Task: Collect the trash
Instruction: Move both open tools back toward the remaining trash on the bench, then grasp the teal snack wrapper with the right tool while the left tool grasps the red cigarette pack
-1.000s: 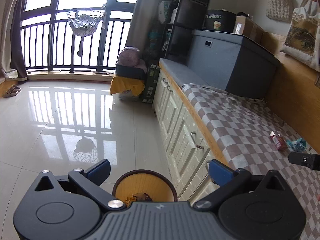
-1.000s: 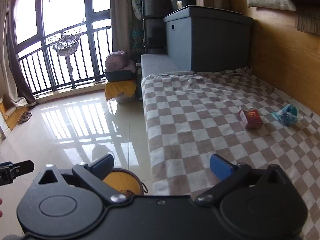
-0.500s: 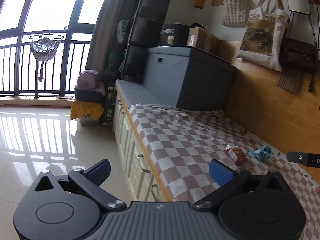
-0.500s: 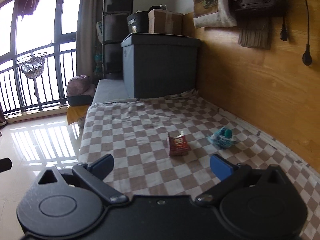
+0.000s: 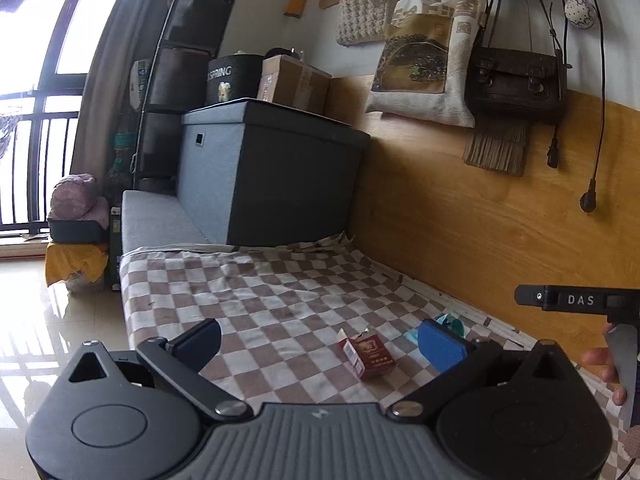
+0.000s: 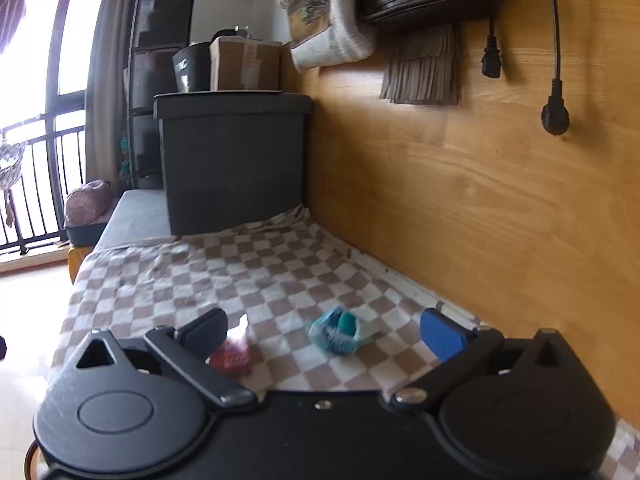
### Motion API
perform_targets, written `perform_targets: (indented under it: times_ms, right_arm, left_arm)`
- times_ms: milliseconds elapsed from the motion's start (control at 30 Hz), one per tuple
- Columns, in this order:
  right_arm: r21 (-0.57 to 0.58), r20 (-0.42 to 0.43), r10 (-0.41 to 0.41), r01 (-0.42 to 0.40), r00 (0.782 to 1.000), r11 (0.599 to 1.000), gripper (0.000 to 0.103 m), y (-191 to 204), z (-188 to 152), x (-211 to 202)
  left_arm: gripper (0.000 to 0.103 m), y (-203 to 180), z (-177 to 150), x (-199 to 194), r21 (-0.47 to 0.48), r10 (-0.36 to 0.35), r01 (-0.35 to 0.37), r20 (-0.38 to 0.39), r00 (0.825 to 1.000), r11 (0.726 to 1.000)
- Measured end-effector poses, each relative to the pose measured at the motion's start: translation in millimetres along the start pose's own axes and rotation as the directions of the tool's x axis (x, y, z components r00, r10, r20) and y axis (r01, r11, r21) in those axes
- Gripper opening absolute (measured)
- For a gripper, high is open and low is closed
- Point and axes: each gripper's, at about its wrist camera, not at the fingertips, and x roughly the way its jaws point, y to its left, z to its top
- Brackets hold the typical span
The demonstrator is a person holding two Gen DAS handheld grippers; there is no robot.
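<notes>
A red opened carton (image 5: 367, 354) lies on the checkered blanket (image 5: 260, 300), between the fingers of my open, empty left gripper (image 5: 320, 340). A crumpled teal wrapper (image 5: 450, 322) lies just right of it, partly behind the right finger. In the right wrist view the teal wrapper (image 6: 338, 330) sits between the fingers of my open, empty right gripper (image 6: 322, 330), and the red carton (image 6: 232, 354) lies beside its left finger. Part of the right gripper (image 5: 576, 300) shows at the right edge of the left wrist view.
A grey storage box (image 5: 272, 172) stands at the blanket's far end, with a cardboard box (image 5: 296, 82) on top. A wooden wall panel (image 6: 480, 200) runs along the right, with bags (image 5: 424, 60) and plugs (image 6: 554, 118) hanging. The tiled floor (image 5: 60, 320) lies left.
Both grippers swung right from the floor and the yellow bin toward the blanket and moved closer to the red carton and teal wrapper. The bin has left view.
</notes>
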Motion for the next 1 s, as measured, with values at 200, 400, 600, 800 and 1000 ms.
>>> perform_targets:
  times_ms: [200,400,600,800,1000]
  right_arm:
    - [0.116,0.040,-0.028,0.023,0.999,0.993,0.103,-30.7,25.1,48.8]
    - [0.289,-0.013,-0.088,0.088,0.996,0.953,0.103,-55.0,8.0,111.9]
    - [0.418,-0.030,-0.061,0.068,0.998,0.906,0.092,-69.1,-40.9,146.1]
    - [0.439,0.000,0.033,-0.030,0.999,0.898,0.076,-80.6,-79.9,168.9]
    - [0.377,-0.020,0.036,-0.026,0.999,0.926,0.064,-72.5,-80.0,182.5]
  left_arm:
    - [0.103,-22.1,15.9,59.9,-0.025,-0.034,0.033,-0.028,0.999,0.999]
    - [0.103,-28.6,12.4,121.3,-0.101,-0.046,0.033,-0.120,0.992,0.994]
    - [0.103,-38.1,-8.1,164.4,-0.096,-0.046,0.028,-0.188,0.981,0.995]
    - [0.103,-59.4,-30.1,198.2,-0.053,-0.044,0.034,-0.215,0.976,0.998]
    - [0.103,-80.2,-41.0,228.1,-0.033,-0.024,0.016,-0.248,0.968,0.999]
